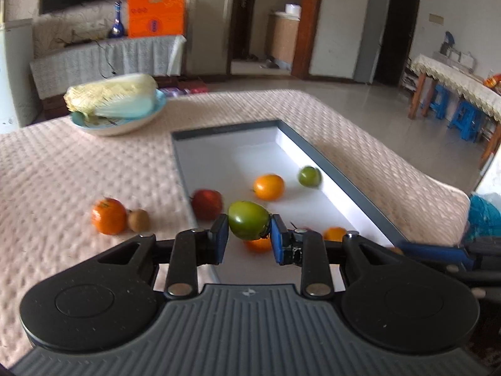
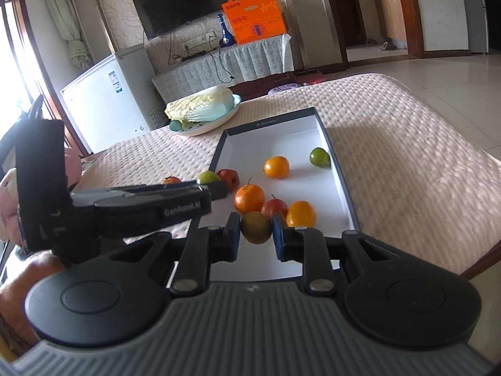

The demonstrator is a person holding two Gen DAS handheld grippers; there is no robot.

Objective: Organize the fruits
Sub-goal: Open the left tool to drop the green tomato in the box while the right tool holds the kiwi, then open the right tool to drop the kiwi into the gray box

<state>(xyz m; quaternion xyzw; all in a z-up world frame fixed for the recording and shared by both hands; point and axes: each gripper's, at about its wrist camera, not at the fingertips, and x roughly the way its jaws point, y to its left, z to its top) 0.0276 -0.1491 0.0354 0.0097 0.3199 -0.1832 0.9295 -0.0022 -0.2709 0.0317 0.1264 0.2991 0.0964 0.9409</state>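
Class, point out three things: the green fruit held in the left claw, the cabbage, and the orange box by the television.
green fruit (image 1: 247, 223), left wrist view, its front.
cabbage (image 1: 112, 97), left wrist view, its leaves.
orange box (image 2: 255, 22), right wrist view, its front.

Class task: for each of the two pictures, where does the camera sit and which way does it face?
Left wrist: on the left hand-held gripper, facing forward and down at the tray; its fingers grip a green fruit.
Right wrist: on the right hand-held gripper, same direction; it grips a brownish fruit; a hand shows lower left.
Shared: tray, cabbage.
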